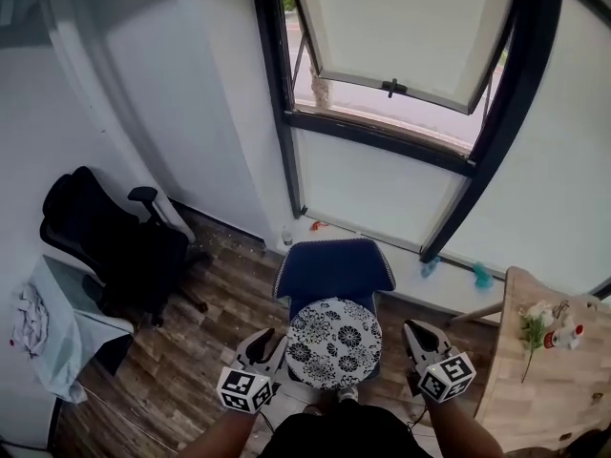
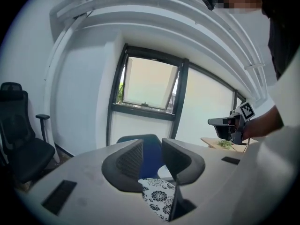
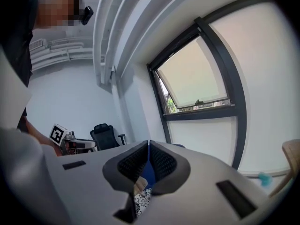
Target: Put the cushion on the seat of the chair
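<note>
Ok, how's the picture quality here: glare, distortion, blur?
Head view: the window is washed pale by daylight, yet the patterned cushion stays sharp. Left gripper view: strong fisheye bends the ceiling beams, and the corners are vignetted black. Right gripper view: same distortion, bright window glare.

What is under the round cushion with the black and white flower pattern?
The blue chair: the cushion lies on its seat, and only a narrow blue edge shows around it. The backrest stands free behind. Most of the seat and the chair's legs are covered.
</note>
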